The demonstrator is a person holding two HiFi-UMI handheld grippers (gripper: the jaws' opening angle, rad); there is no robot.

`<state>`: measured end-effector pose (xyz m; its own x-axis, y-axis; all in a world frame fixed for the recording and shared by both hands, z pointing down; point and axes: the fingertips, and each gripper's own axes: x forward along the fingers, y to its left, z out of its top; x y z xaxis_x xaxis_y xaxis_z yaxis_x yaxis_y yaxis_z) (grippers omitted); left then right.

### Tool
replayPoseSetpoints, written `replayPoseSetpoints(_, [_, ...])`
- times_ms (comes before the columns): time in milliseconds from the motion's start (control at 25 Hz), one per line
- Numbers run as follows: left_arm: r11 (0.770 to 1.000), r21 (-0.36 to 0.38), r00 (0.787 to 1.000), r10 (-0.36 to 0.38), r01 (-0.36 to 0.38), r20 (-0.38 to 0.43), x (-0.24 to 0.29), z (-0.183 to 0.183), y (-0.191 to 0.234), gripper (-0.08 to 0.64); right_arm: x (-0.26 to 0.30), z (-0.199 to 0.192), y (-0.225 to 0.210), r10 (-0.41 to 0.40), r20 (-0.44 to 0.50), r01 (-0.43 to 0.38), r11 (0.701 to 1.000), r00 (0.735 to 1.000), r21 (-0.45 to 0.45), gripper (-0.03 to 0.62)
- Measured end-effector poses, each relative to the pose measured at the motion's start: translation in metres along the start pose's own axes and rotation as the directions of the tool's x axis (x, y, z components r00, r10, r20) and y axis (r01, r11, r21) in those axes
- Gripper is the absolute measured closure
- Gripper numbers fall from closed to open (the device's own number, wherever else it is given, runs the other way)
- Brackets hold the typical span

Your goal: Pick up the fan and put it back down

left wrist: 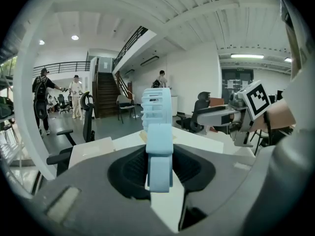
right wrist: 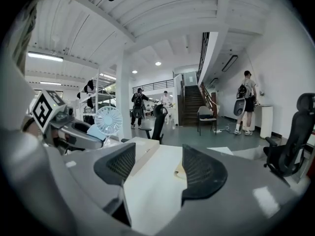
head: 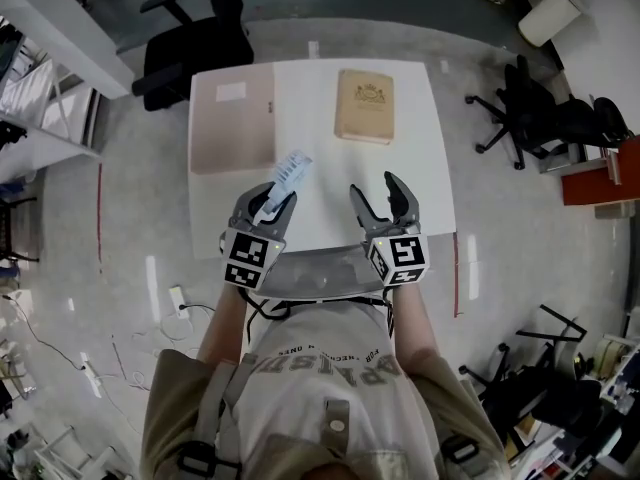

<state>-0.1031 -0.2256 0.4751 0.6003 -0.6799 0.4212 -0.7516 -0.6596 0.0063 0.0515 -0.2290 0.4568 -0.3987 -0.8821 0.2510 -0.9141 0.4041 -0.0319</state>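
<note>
A small light-blue handheld fan [head: 288, 177] is held over the near part of the white table [head: 420, 198], head pointing away from me. My left gripper [head: 268, 208] is shut on its handle; in the left gripper view the fan [left wrist: 158, 132] stands between the dark pads, round grille on top. My right gripper [head: 384, 200] hovers to the right of it, open, with nothing between its fingers. From the right gripper view the fan [right wrist: 107, 120] shows at the left in the other gripper's jaws, and the right gripper [right wrist: 156, 170] frames bare tabletop.
A tan book [head: 364, 106] lies at the table's far middle. A pale pink board [head: 232, 118] covers the table's left part. Black office chairs [head: 190, 48] stand beyond the far left corner and to the right [head: 540, 113]. People walk in the hall behind.
</note>
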Motion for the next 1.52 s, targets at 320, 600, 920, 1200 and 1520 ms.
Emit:
replayPoseSetpoints(320, [0.995,0.071,0.991,-0.064,0.073,-0.119,0.016,-0.025,-0.022,0.431,0.007,-0.021,0.011,0.214,-0.098,-0.219,0.975,0.972,-0.038,0.299])
replayPoseSetpoints(600, [0.973,0.148,0.963,-0.141,0.177,-0.228,0.030,-0.048,-0.054,0.431,0.003,-0.031,0.028,0.432,-0.189,-0.450,0.891,0.882,-0.065,0.299])
replayPoseSetpoints(920, [0.919,0.171,0.890,-0.276,0.354,-0.362,0.042,-0.075,-0.092,0.431,-0.003,-0.058,0.048,0.569,-0.339,-0.640,0.754,0.749,-0.148,0.287])
replayPoseSetpoints(1200, [0.848,0.175,0.808,-0.383,0.500,-0.448,0.041,-0.102,-0.111,0.431,-0.011,-0.100,0.065,0.635,-0.473,-0.757,0.643,0.610,-0.114,0.272])
replayPoseSetpoints(1520, [0.769,0.094,0.706,-0.522,0.632,-0.479,0.037,-0.120,-0.123,0.431,-0.017,-0.122,0.078,0.666,-0.520,-0.795,0.604,0.535,-0.044,0.288])
